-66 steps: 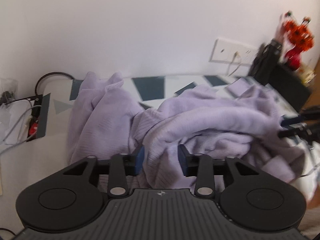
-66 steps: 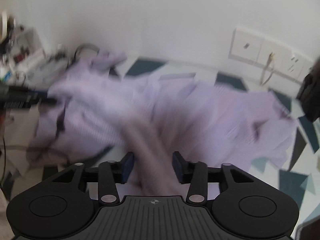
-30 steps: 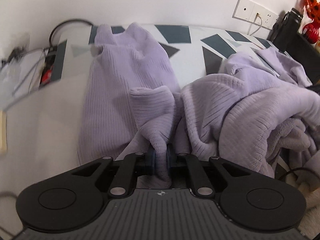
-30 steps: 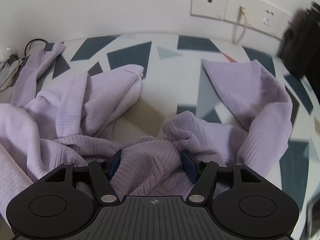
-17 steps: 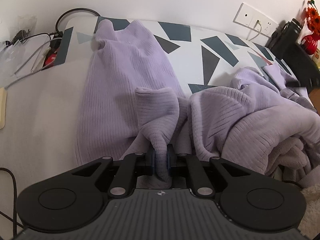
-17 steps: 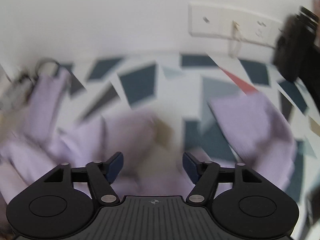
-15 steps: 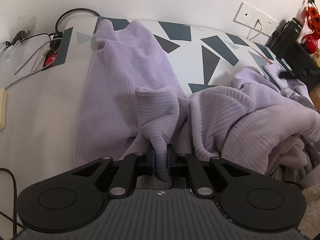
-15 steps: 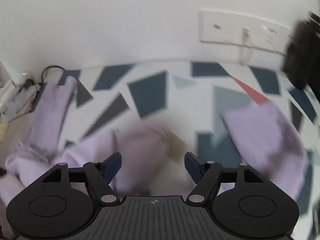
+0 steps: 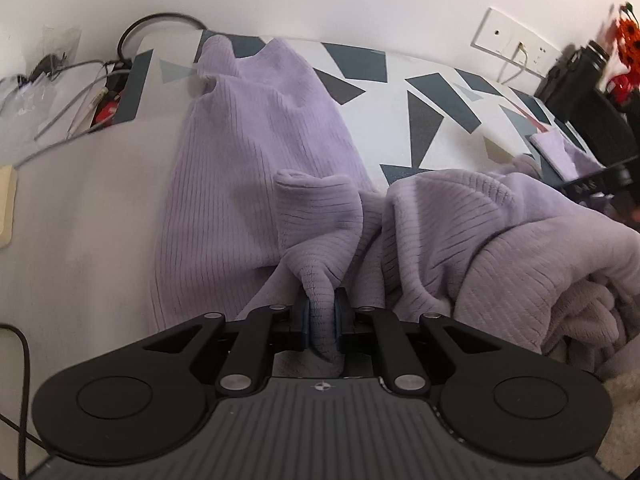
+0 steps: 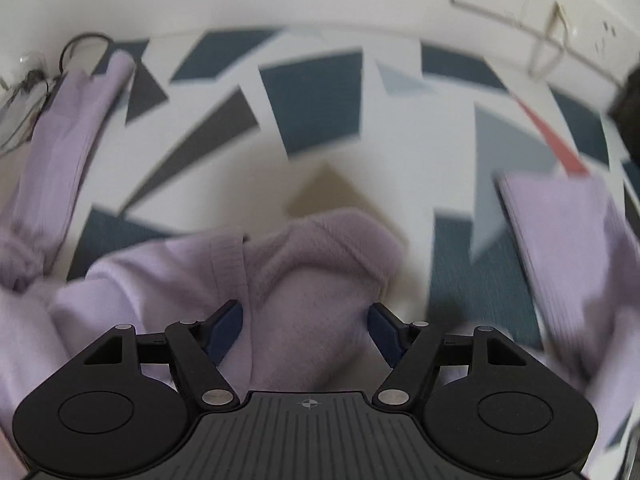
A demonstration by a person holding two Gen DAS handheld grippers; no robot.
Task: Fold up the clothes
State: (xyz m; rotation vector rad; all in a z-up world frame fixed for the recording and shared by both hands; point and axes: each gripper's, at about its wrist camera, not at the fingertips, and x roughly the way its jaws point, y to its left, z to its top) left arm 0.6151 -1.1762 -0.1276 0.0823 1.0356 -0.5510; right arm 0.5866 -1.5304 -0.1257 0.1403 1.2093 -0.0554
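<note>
r gripper [image 10: 306,322] has let go w/ jaws wide over a fold of the crumpled lilac ribbed knit garment [image 9: 256,184] on the triangle-print bed cover [image 9: 400,128], l gripper [image 9: 320,320] stays pinched on it, so regrasp likely next.

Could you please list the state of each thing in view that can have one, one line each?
Left gripper: shut on a fold of the purple garment.
Right gripper: open, fabric between the pads, not pinched.
Purple garment: unfolded, part flat on the patterned sheet, part bunched.
Wall socket: cable plugged in.
</note>
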